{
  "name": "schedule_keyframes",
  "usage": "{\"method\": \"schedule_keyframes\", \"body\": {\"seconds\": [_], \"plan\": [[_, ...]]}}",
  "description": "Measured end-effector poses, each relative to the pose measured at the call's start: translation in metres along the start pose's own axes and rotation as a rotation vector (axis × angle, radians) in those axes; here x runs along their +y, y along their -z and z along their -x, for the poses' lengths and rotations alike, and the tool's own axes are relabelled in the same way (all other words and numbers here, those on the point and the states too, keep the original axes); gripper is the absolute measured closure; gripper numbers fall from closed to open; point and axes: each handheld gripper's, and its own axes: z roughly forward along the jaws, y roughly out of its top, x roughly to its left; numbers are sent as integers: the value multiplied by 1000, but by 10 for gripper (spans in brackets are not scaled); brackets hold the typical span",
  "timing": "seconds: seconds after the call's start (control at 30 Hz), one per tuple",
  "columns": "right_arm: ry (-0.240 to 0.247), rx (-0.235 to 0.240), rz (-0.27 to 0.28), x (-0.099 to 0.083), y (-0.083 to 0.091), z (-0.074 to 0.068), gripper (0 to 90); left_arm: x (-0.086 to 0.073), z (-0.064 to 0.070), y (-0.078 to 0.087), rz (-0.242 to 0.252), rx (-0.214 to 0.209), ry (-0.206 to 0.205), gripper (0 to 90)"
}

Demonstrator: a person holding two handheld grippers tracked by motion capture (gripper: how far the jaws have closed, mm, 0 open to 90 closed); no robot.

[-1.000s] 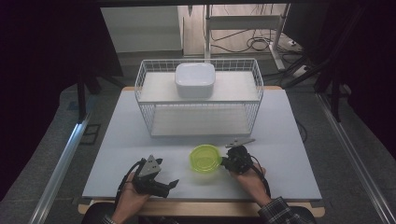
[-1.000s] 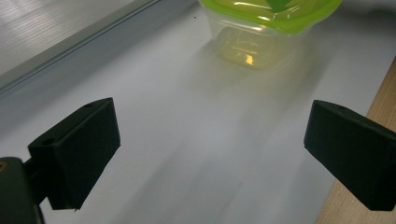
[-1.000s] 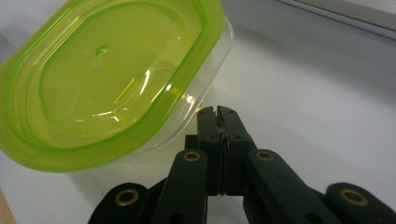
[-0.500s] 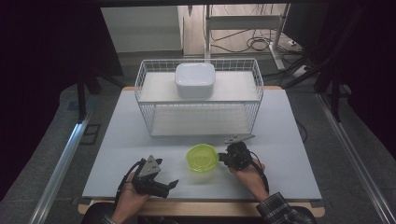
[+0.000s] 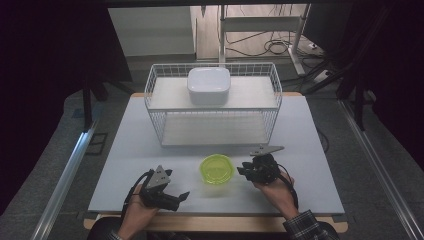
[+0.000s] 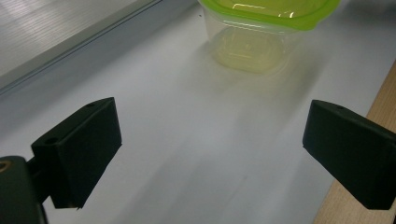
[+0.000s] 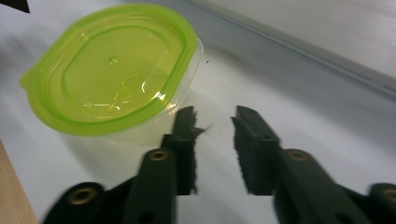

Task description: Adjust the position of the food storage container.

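The left claw (image 5: 176, 198) rests low on the table (image 5: 150, 150), jaws spread wide apart and empty. Ahead of it and to its right stands the tub (image 5: 217, 169), clear with a green lid on top, which appears past the jaws in the left gripper view (image 6: 261, 32). The right claw (image 5: 245, 171) sits just beside the tub, on the tub's right, jaws slightly parted and holding nothing. Well beyond both stands a wire basket (image 5: 270, 107) holding a white box (image 5: 208, 85).
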Motion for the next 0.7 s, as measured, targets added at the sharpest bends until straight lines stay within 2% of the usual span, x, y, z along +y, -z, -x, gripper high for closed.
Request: {"method": "schedule_keyframes", "body": {"seconds": [0.17, 0.33, 0.5, 0.7], "plan": [[-4, 7, 20, 1, 6, 4, 467, 0, -2, 1, -1, 5, 3, 44], [-21, 50, 50, 1, 10, 8, 336, -1, -3, 2, -2, 11, 4, 45], [-49, 92, 34, -1, 7, 12, 266, -1, -4, 2, -4, 11, 3, 44], [-112, 137, 15, -2, 6, 15, 197, -1, -3, 1, -8, 11, 1, 44]]}}
